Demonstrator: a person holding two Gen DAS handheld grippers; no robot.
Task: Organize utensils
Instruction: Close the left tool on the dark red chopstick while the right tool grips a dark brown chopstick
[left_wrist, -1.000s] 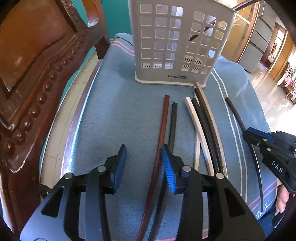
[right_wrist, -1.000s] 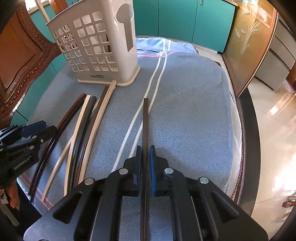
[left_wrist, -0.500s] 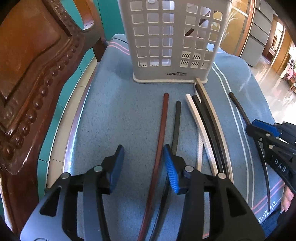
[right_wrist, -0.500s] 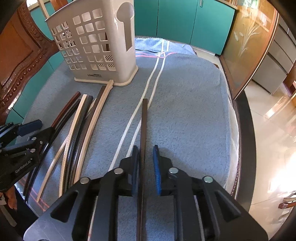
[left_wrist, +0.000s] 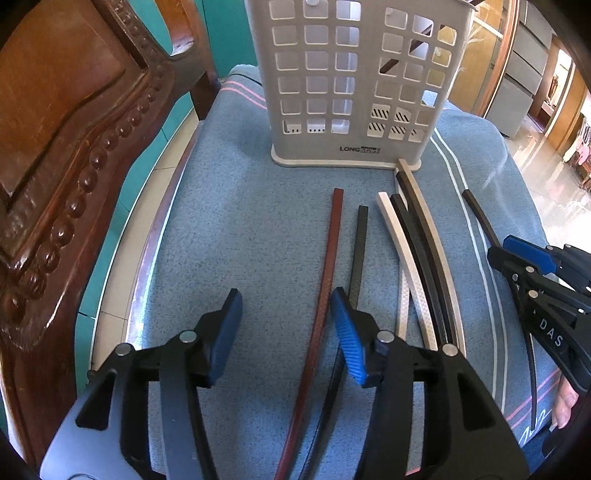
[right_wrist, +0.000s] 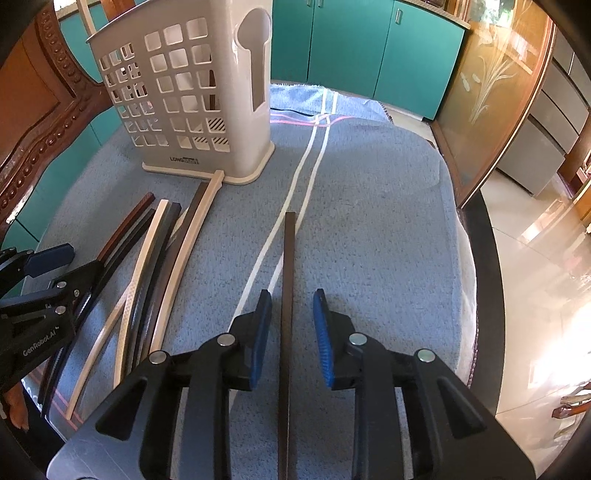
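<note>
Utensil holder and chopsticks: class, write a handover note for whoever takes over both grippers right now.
Left gripper: open, straddling the reddish-brown chopstick on the blue cloth.
Right gripper: open, holding nothing; the dark chopstick lies loose between its fingers.
The utensil holder stands upright at the back with at least one stick inside.
The rest, light and dark chopsticks, lie beside each other in front of it.
Left: grasp each stick and drop it into the holder.
</note>
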